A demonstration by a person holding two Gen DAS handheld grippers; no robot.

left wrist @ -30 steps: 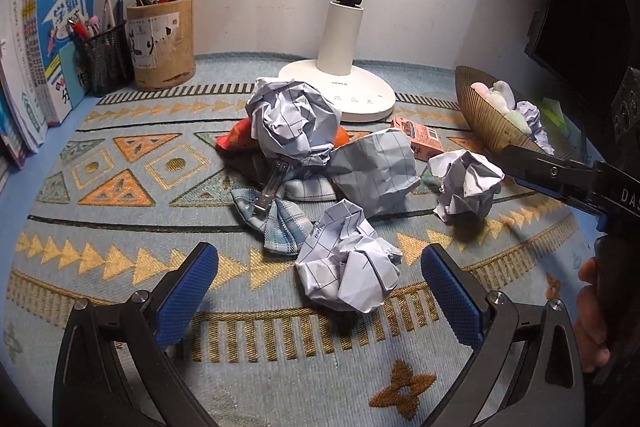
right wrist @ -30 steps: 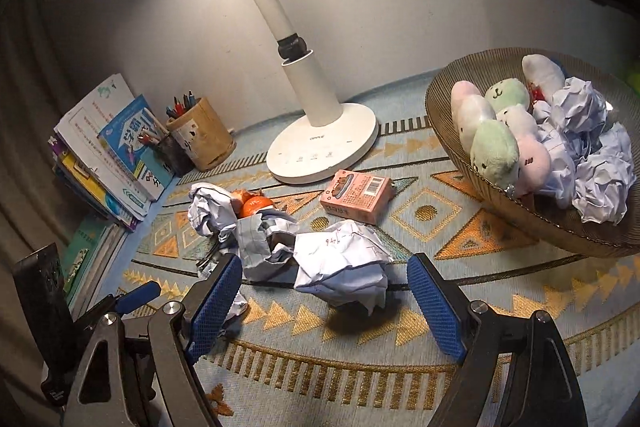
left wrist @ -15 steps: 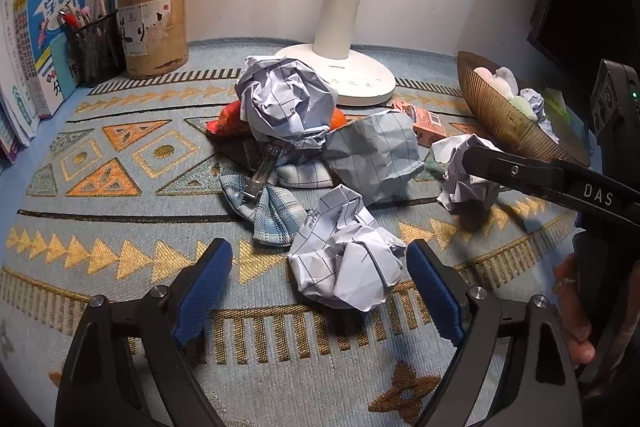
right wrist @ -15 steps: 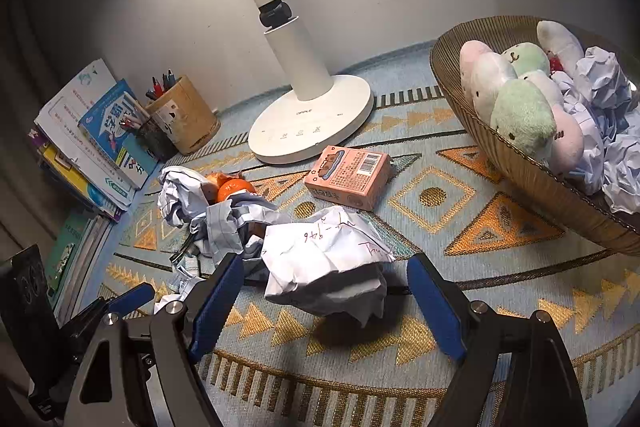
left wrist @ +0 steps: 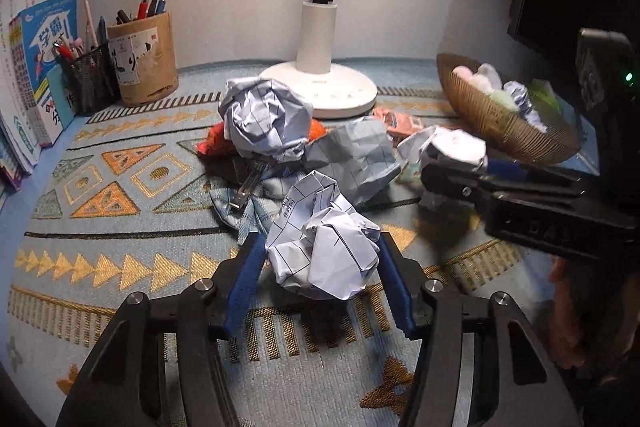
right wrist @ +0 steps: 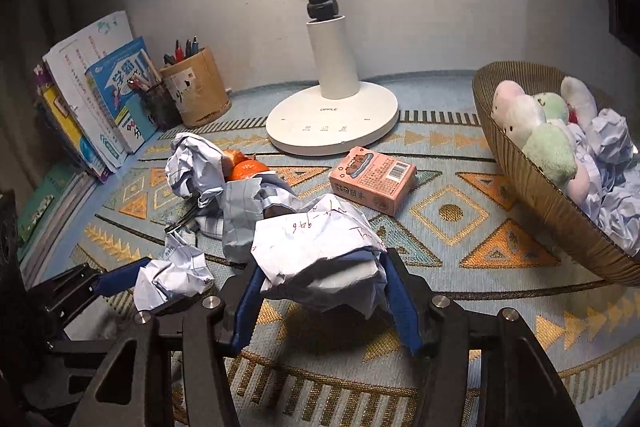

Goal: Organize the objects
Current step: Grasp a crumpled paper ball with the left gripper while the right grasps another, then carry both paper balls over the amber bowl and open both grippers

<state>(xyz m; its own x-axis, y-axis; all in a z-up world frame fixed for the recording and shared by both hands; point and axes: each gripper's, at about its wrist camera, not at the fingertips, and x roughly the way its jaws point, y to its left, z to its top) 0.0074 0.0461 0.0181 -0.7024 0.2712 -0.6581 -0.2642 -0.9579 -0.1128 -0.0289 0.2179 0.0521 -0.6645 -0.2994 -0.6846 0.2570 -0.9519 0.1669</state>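
A crumpled grid-lined paper ball (left wrist: 324, 251) lies on the patterned mat between the blue pads of my left gripper (left wrist: 320, 241). The jaws are closing and both pads touch the ball's sides. My right gripper (right wrist: 323, 263) is closing on a second paper ball with red writing (right wrist: 316, 247), and its pads press into it. In the left wrist view that second ball (left wrist: 452, 147) hangs in the right gripper's black fingers (left wrist: 460, 183), a little above the mat with a shadow below. The right wrist view shows the first ball (right wrist: 172, 275) at lower left.
More paper balls (left wrist: 266, 119), an orange (right wrist: 248, 169), a checked cloth with a metal clip (left wrist: 248, 187) and a pink box (right wrist: 374, 179) lie mid-mat. A woven basket (right wrist: 532, 183) with plush toys and paper stands right. The lamp base (right wrist: 332, 123), pen holders (left wrist: 140, 63) and books (left wrist: 44, 67) line the back.
Both pairs of jaws have narrowed from wide open onto their paper balls. The right gripper moved in over its ball, which now sits slightly off the mat.
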